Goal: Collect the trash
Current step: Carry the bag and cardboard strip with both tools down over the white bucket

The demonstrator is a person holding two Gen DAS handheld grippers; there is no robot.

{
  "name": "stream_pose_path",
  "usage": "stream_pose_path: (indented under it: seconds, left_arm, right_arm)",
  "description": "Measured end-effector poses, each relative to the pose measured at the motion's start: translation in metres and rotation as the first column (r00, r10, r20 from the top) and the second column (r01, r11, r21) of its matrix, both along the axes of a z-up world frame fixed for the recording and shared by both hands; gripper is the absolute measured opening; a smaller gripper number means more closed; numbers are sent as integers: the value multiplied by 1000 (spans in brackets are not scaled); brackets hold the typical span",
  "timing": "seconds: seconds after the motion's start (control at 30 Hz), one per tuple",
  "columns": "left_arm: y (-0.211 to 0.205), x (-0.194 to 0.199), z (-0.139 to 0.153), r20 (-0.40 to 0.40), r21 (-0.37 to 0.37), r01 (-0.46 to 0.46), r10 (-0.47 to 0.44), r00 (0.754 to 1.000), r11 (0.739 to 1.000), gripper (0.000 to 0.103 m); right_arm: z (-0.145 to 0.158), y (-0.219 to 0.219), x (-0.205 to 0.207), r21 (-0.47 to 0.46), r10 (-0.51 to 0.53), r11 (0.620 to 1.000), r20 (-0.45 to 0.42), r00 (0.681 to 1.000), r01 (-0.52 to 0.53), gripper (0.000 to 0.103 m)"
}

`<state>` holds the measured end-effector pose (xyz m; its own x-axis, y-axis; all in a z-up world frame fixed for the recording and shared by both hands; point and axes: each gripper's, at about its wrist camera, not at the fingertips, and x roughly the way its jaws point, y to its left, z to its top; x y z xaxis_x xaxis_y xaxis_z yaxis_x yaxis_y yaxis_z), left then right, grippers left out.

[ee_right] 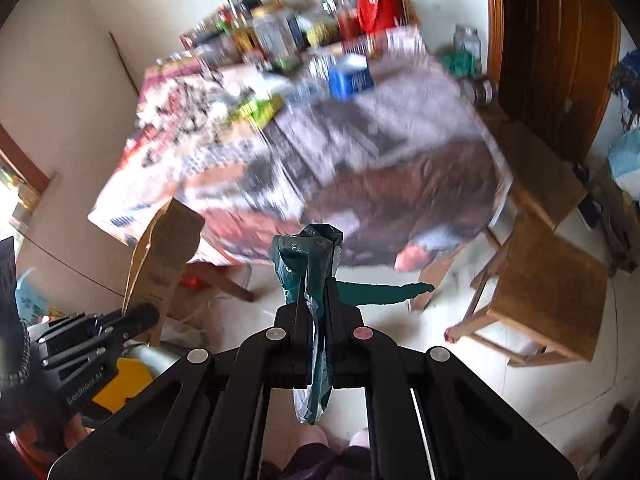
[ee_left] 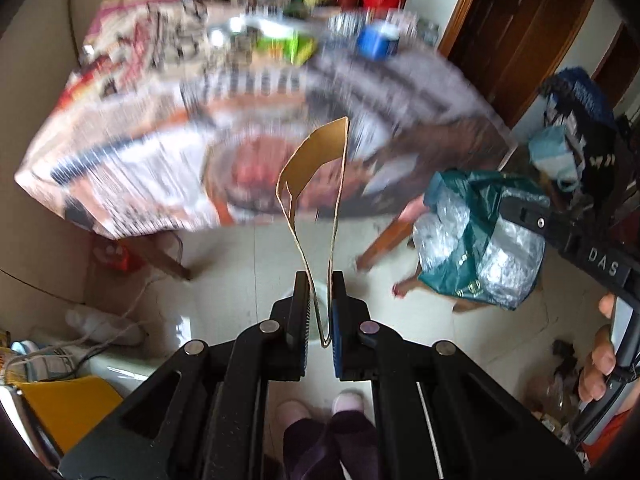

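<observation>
My left gripper (ee_left: 320, 280) is shut on a folded strip of brown cardboard (ee_left: 320, 176), which stands up between the pads. In the right wrist view this cardboard (ee_right: 164, 256) rises at the left above the left gripper (ee_right: 140, 318). My right gripper (ee_right: 315, 286) is shut on the bunched top of a teal plastic bag (ee_right: 308, 256). The bag's loose end hangs back between the fingers. From the left wrist view the teal bag (ee_left: 480, 240) hangs at the right, bulging with silvery contents, under the right gripper's black housing (ee_left: 592, 256).
A table (ee_right: 400, 200) covered in printed paper fills the middle, blurred, with bottles, a blue box (ee_right: 352, 76) and a red flask (ee_right: 378, 0) at its far side. Wooden stools (ee_right: 540, 288) stand right. A person's slippered feet (ee_left: 348, 402) are on pale floor tiles below.
</observation>
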<state>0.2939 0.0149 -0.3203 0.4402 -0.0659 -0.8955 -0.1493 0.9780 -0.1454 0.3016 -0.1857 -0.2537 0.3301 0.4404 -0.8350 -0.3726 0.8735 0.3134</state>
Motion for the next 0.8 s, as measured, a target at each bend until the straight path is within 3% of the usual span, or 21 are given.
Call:
stream_pose_path:
  seconds: [0.53, 0.8]
  left_arm:
    - [20, -2, -297, -237, -29, 14, -21, 971, 999, 8]
    - [7, 5, -396, -250, -23, 66, -69, 966, 998, 8]
  right_arm:
    - [-258, 35, -15, -66, 41, 996, -197, 979, -55, 4]
    - [-360, 56, -13, -89, 65, 992, -198, 978, -84, 4]
